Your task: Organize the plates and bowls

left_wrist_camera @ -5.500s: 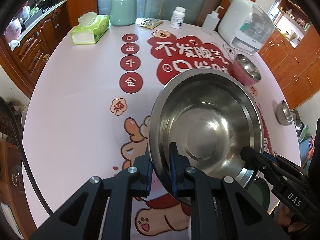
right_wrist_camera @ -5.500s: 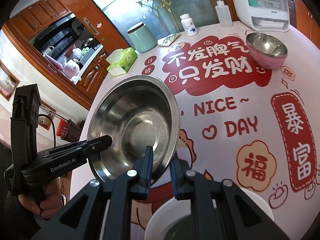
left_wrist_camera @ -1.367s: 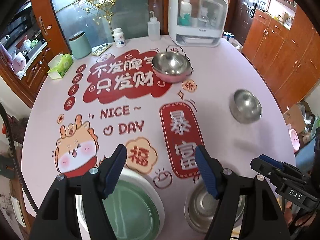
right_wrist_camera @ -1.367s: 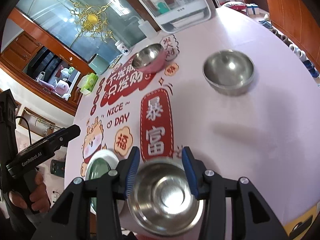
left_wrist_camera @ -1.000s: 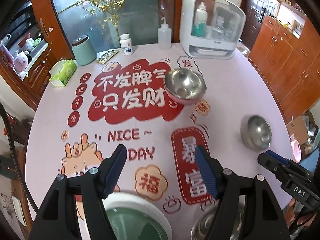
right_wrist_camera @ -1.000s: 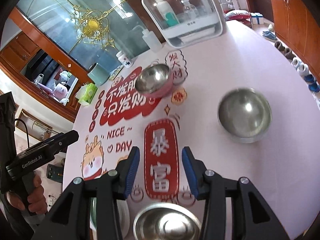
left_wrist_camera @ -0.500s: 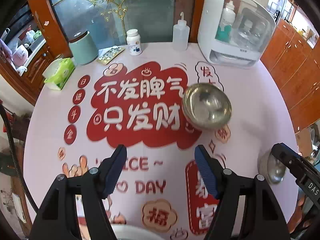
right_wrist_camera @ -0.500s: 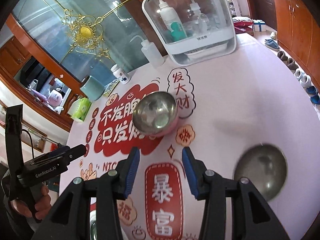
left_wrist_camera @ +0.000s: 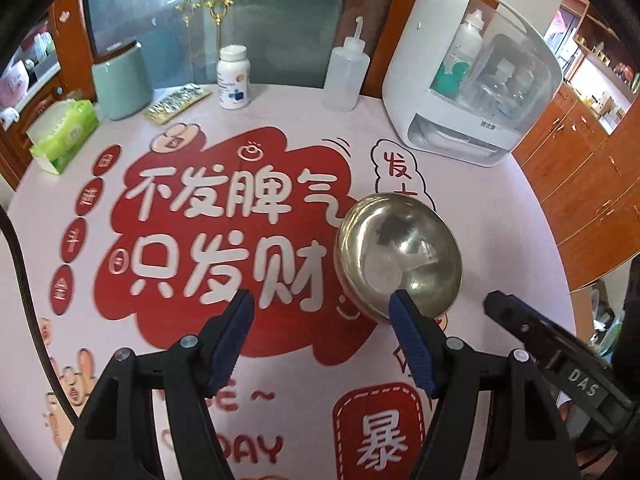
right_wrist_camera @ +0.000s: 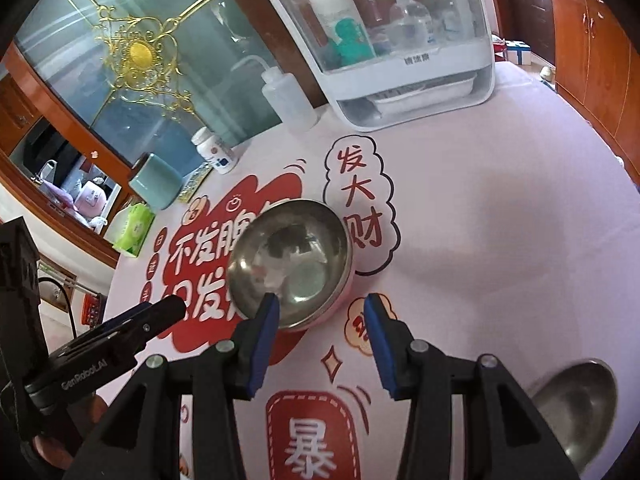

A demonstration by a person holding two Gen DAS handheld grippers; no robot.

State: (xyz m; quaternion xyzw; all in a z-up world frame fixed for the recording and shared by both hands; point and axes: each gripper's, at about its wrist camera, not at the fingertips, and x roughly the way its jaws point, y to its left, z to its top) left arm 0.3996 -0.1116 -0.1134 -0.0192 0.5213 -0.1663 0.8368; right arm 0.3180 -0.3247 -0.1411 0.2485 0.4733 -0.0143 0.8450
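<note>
Both grippers tilt steeply downward with jaws apart and empty: the left gripper (left_wrist_camera: 322,308) gapes wide, the right gripper (right_wrist_camera: 320,312) narrower.

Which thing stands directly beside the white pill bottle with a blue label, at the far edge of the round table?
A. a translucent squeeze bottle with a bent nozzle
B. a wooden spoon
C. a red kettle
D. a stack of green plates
A: next to the white pill bottle with a blue label stands the translucent squeeze bottle with a bent nozzle.
</note>
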